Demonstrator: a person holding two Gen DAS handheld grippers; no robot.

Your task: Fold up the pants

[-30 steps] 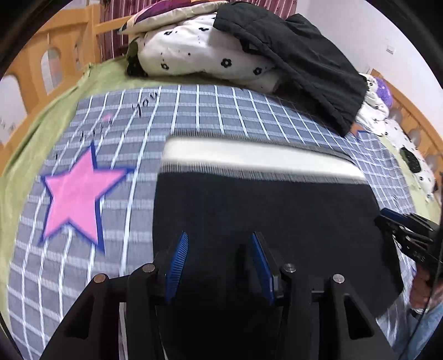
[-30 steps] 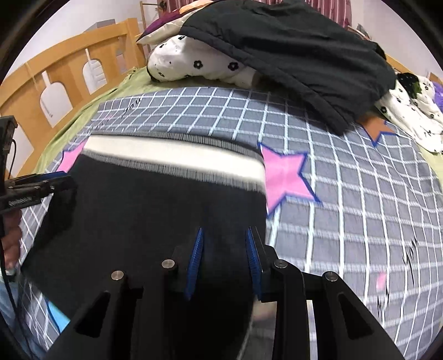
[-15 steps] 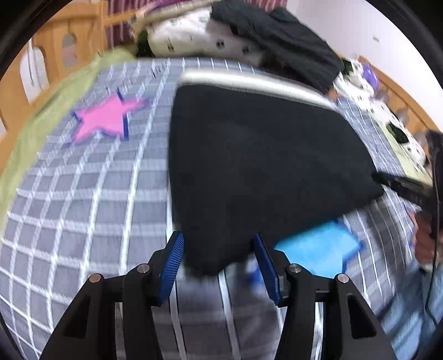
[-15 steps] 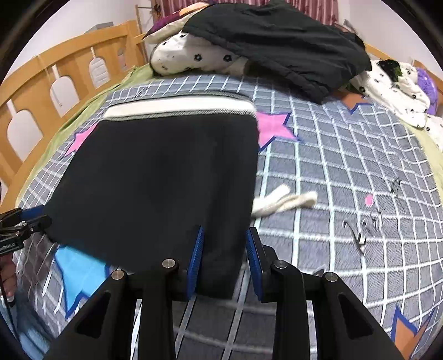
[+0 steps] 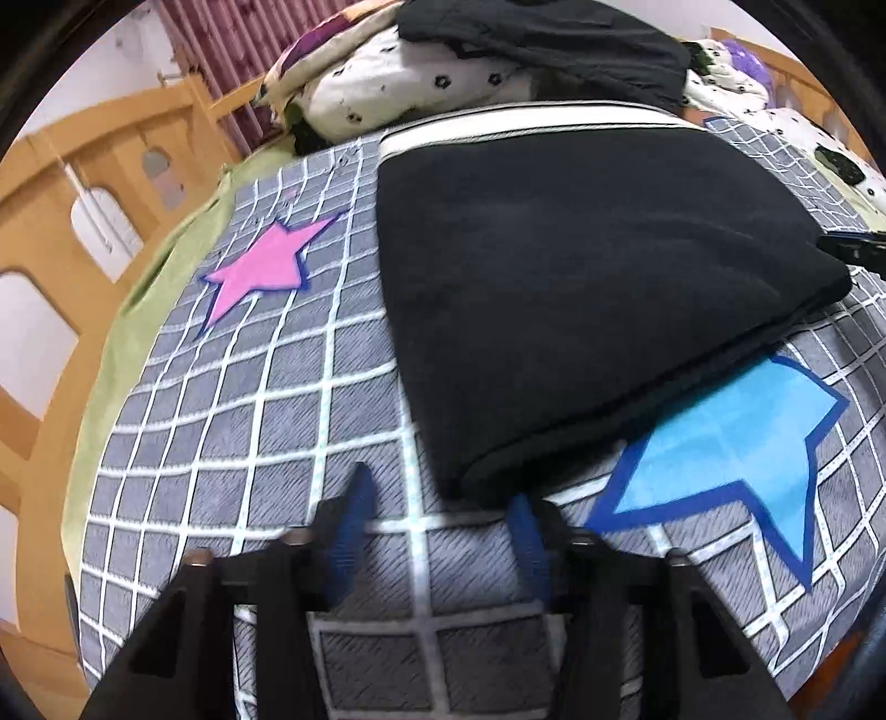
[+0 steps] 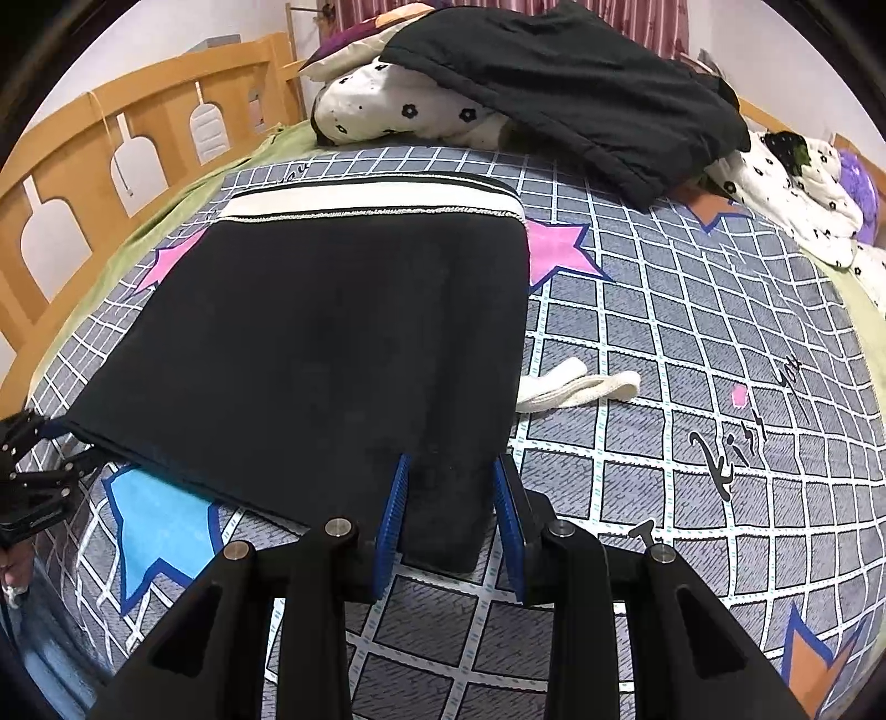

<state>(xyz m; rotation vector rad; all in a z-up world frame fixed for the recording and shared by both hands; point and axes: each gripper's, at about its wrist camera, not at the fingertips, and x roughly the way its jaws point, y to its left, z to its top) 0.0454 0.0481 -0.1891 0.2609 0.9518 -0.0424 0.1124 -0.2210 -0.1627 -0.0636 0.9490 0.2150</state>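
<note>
At the far left a wooden bed rail (image 5: 50, 221) is being shown, and beside it a green sheet (image 5: 138, 310) is being covered by the grey checked bedspread (image 5: 249, 443) with its pink star (image 5: 260, 266). The left gripper (image 5: 438, 487) is being pointed steeply down over bare bedspread. Its jaws have just been closing, yet the blue pads (image 5: 354, 526) are being seen apart with nothing but checked cloth between them. The near left corner of the pants (image 5: 581, 266) is lying just ahead of the inner pad, and contact cannot be told.

The pants are being laid out as a flat black folded block in the middle of the bed, the white waistband (image 5: 526, 119) turned to the far side near a heap of flowered bedding (image 5: 421, 83) topped by a dark garment (image 5: 542, 39). The near edge is being draped partly over a blue star (image 5: 736, 448).

Further right, the right gripper (image 6: 451, 462) is being kept clamped on the near right corner of the pants – the folded black cloth is filling the gap from pad to pad. A white drawstring (image 6: 576, 390) is being left trailing out from the right edge of the pants onto the bedspread.
</note>
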